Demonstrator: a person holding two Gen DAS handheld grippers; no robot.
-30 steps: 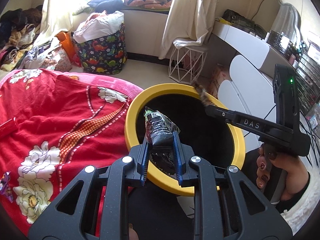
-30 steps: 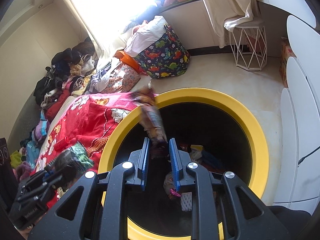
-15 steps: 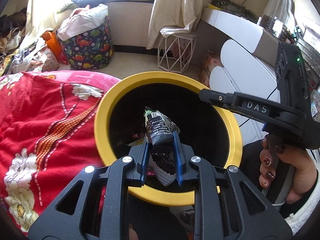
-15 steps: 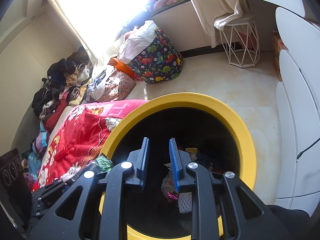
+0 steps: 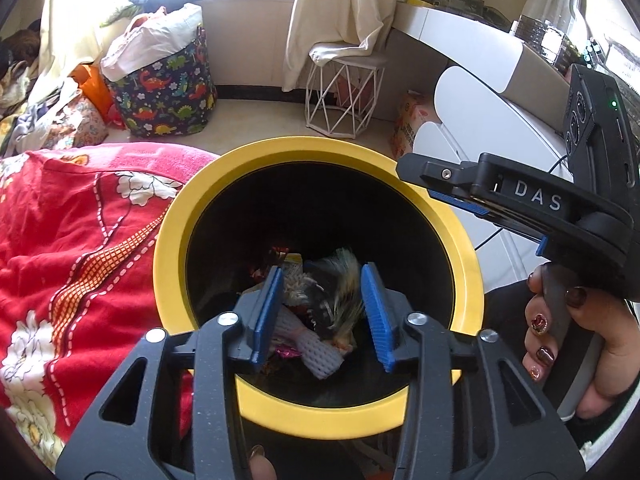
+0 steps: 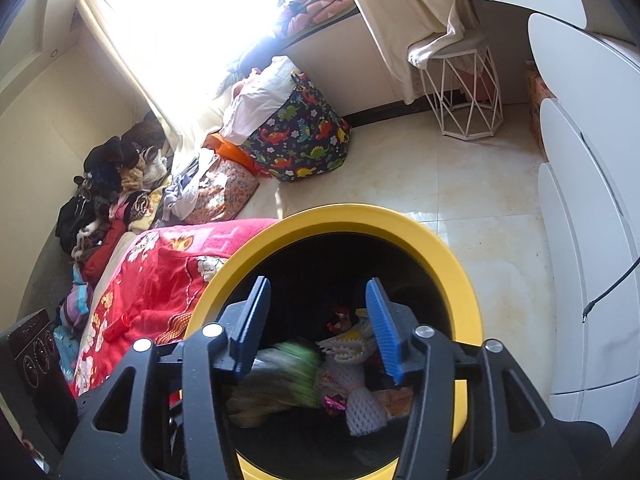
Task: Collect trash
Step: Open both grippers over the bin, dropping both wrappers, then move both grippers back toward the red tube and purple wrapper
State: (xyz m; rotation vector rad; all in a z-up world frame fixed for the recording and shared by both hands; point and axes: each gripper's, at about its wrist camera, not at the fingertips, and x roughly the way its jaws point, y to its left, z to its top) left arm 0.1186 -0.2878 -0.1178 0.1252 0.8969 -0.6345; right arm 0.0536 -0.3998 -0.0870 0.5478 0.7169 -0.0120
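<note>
The trash lay in a heap at the bottom of the yellow-rimmed bin: wrappers, a white foam net sleeve and one blurred dark wrapper seen between my left fingers without touching them. My left gripper hung over the bin's mouth; its jaws had just been opening and stood spread, gripping nothing. My right gripper sat over the same opening, jaws likewise just opened and spread apart, with a blurred green wrapper showing below them, clear of the pads. From the left camera I saw the right gripper reaching in across the bin's far right rim, held by a hand with painted nails. A red flowered blanket pressed up against the bin on the left. Beyond the bin lay bare pale floor, with a dinosaur-print bag and a white wire stool well apart along the far wall. White rounded cabinet fronts closed off the right side, leaving a strip of free floor between them and the bin.
</note>
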